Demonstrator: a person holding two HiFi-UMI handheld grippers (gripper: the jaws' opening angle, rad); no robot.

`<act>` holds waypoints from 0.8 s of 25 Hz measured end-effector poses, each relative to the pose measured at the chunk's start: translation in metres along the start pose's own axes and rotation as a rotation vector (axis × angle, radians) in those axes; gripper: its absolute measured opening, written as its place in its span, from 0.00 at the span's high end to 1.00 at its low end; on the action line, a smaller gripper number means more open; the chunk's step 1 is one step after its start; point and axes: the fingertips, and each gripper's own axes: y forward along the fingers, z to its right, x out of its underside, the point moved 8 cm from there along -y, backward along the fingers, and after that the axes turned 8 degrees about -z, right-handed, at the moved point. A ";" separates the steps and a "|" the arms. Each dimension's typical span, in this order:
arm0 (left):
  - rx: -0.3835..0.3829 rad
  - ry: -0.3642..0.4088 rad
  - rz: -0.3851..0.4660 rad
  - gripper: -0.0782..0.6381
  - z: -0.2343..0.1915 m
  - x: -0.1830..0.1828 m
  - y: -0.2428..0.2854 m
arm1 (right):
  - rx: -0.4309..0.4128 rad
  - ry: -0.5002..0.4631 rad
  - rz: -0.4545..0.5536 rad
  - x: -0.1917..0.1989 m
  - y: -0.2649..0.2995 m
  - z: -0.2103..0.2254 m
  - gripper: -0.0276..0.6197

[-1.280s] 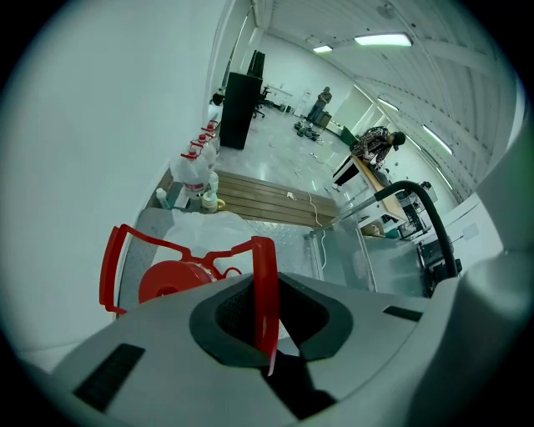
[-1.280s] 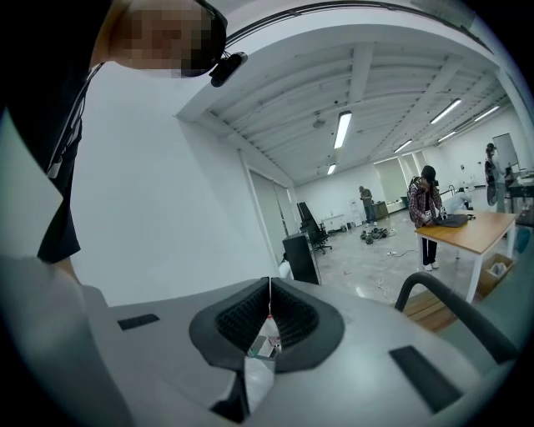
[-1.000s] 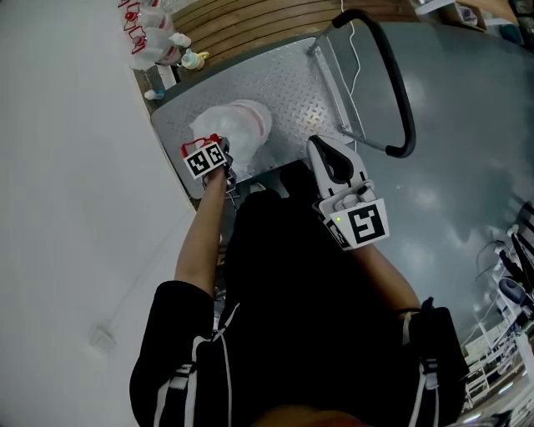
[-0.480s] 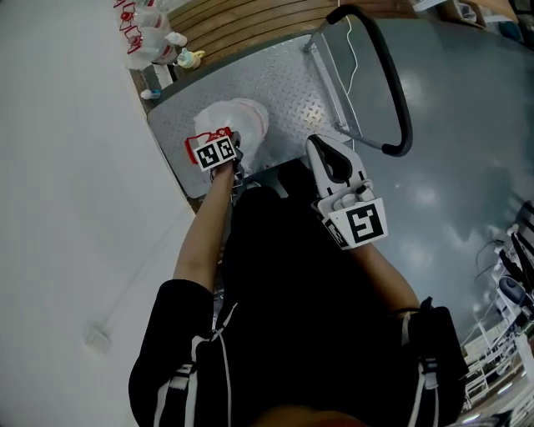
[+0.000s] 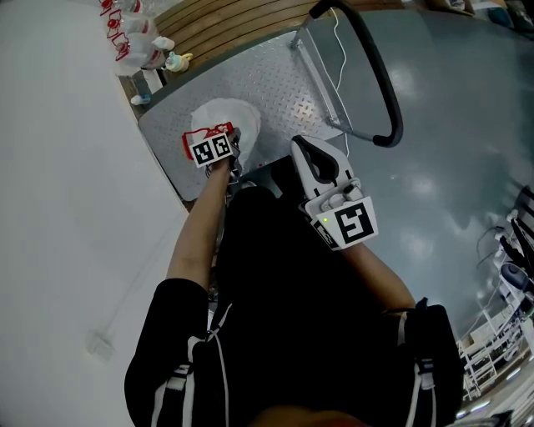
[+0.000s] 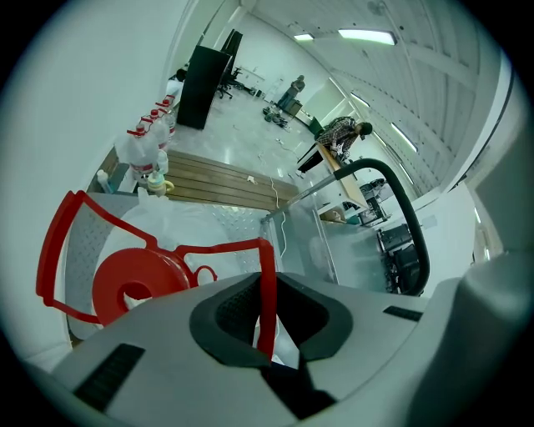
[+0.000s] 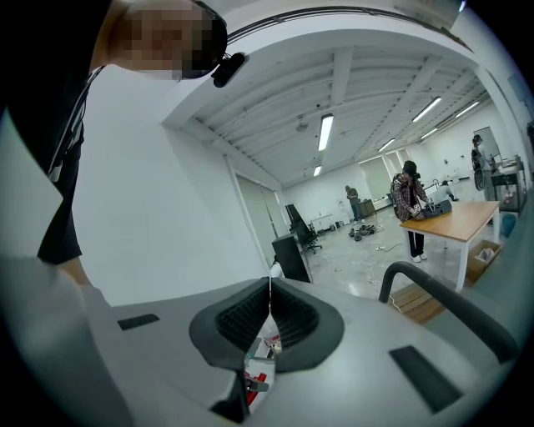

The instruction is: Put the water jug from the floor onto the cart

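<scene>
A translucent water jug (image 5: pixel 224 118) with a red cap (image 6: pixel 133 288) is over the cart's ribbed steel deck (image 5: pixel 279 79); whether it rests on the deck I cannot tell. My left gripper (image 5: pixel 235 140) points steeply down and is shut on the jug's red carrying handle (image 6: pixel 265 283), which runs between its dark pads. The right gripper (image 5: pixel 305 147) is held about level near the deck's near edge, to the right of the jug. In the right gripper view its jaws (image 7: pixel 269 321) are shut together with nothing between them.
The cart's black push bar (image 5: pixel 371 75) arches to the right of the deck. Several more jugs (image 5: pixel 133 37) and a small bottle (image 5: pixel 175 60) stand by the white wall, next to a wooden pallet (image 5: pixel 217 21). People stand at a distant table (image 7: pixel 450 217).
The left gripper has carried the jug farther in over the deck, away from its near edge. The right gripper has kept its place.
</scene>
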 end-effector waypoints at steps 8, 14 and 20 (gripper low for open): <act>0.009 0.054 0.056 0.82 0.005 -0.002 0.001 | 0.007 -0.012 -0.001 0.010 -0.009 -0.003 0.93; 0.030 0.061 0.097 0.76 0.005 0.001 -0.006 | -0.014 -0.023 0.013 0.010 -0.009 -0.014 0.93; 0.063 0.078 0.153 0.75 0.014 0.001 -0.029 | -0.015 -0.027 0.017 0.014 -0.009 -0.019 0.93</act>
